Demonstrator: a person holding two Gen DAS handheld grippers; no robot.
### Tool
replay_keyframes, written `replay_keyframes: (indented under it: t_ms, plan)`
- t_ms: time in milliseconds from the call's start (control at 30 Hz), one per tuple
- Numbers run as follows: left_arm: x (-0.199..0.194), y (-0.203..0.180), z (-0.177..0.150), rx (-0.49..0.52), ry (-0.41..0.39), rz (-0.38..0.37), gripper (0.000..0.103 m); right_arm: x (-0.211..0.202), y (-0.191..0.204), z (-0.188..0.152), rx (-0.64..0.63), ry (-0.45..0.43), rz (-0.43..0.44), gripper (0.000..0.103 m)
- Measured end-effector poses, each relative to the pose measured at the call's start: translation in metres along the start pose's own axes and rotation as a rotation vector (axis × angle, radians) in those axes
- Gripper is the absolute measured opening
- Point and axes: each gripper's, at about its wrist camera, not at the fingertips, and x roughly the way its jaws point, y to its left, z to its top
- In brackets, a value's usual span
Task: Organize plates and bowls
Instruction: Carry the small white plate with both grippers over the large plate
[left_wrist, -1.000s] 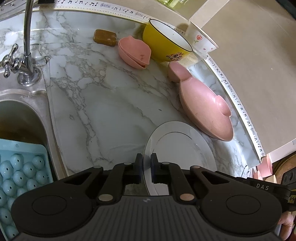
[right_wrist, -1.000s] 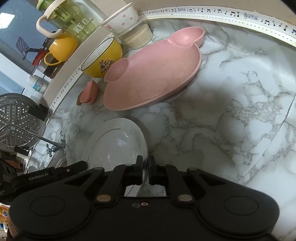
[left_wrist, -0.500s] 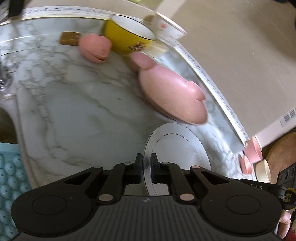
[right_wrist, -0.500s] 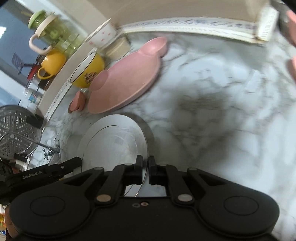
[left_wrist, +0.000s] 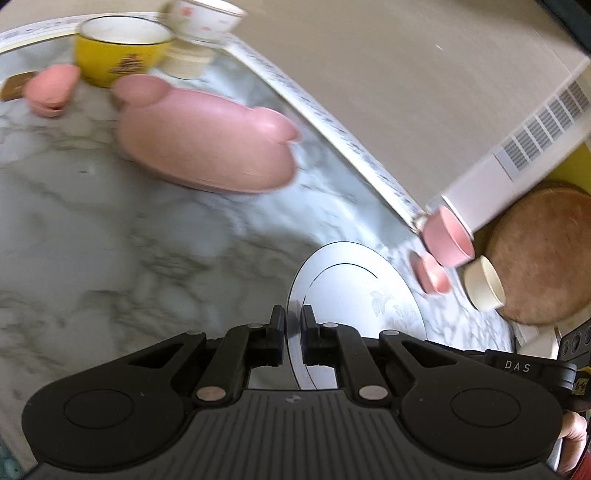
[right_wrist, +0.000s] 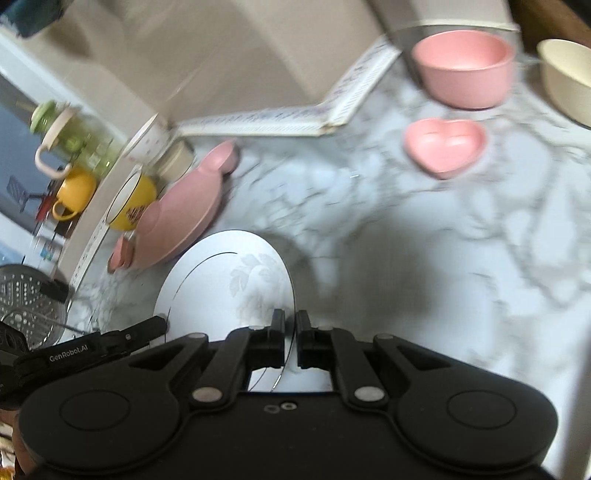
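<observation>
Faintly leaf-patterned white plate, thin dark ring, rim between both jaws

both grippers, left and right, clamped narrow.

The countertop looks like polished marble, white with grey veins. The white plate is smooth, glossy ceramic with a faint leaf print. The pink tray looks matt and smooth. The round board looks like rough wood.
</observation>
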Motion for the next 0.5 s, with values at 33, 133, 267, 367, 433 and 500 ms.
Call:
replay_keyframes:
  t_ms: [33,133,267,367,433,500]
  plan:
    - [0.003,-0.007,-0.001,0.012,0.007,-0.009,0.008,-0.005,-0.005,-0.001,0.010,-0.010,-0.004,0.006]
    - [0.011,-0.026,-0.005,0.045,0.025,-0.032,0.008,-0.023,-0.022,-0.006,0.043,-0.040,-0.017,0.006]
    - [0.020,-0.053,-0.014,0.084,0.048,-0.062,0.008,-0.047,-0.046,-0.012,0.081,-0.075,-0.036,0.006]
    - [0.027,-0.072,-0.021,0.116,0.067,-0.081,0.008,-0.066,-0.061,-0.016,0.103,-0.105,-0.048,0.006]
    - [0.032,-0.085,-0.026,0.135,0.082,-0.093,0.008,-0.079,-0.072,-0.019,0.125,-0.123,-0.055,0.006]
    - [0.036,-0.098,-0.032,0.155,0.095,-0.110,0.008,-0.092,-0.084,-0.022,0.147,-0.143,-0.063,0.006]
